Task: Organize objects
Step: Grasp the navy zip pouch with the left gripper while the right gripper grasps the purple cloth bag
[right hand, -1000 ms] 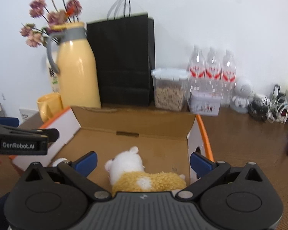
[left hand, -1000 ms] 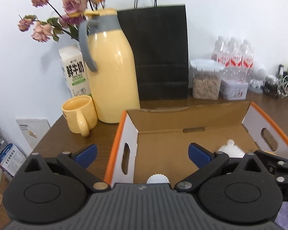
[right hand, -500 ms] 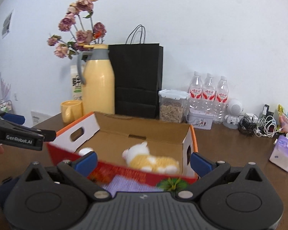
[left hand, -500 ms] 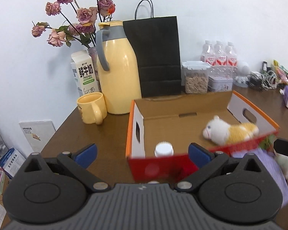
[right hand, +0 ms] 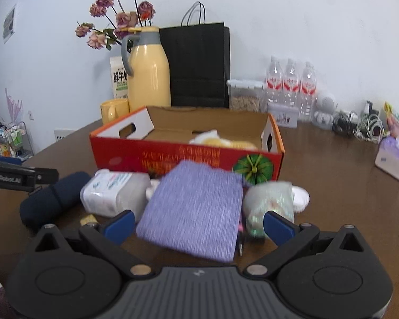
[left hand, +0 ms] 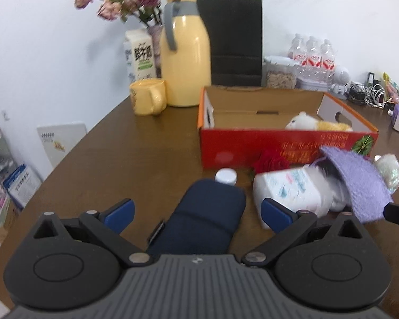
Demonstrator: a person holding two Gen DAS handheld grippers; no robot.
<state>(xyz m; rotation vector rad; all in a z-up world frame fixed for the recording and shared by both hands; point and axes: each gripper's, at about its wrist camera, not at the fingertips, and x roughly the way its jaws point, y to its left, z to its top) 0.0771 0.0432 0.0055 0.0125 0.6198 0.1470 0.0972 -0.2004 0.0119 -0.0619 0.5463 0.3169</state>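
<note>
A red cardboard box (left hand: 279, 146) (right hand: 173, 156) stands open on the brown table with a white-and-yellow plush toy (left hand: 316, 123) (right hand: 220, 141) inside. In front of it lie a navy rolled pouch (left hand: 207, 218) (right hand: 50, 199), a white-capped bottle (left hand: 226, 176), a white wipes pack (left hand: 290, 190) (right hand: 114, 194), a purple cloth (left hand: 356, 183) (right hand: 196, 210) and an iridescent bag (right hand: 271, 199). My left gripper (left hand: 196, 215) is open, its fingers on either side of the navy pouch. My right gripper (right hand: 199, 224) is open, its fingers on either side of the purple cloth.
Behind the box stand a yellow thermos (left hand: 185, 61), a yellow mug (left hand: 146, 97), a milk carton (left hand: 139, 55), a black paper bag (left hand: 234, 42), a cereal jar (right hand: 246, 95) and water bottles (right hand: 290, 79). A tissue box (right hand: 393, 156) and cables (right hand: 359, 125) lie at right.
Both grippers have pulled back from over the box toward the near table edge. The objects in front of the box have come into view between the fingers.
</note>
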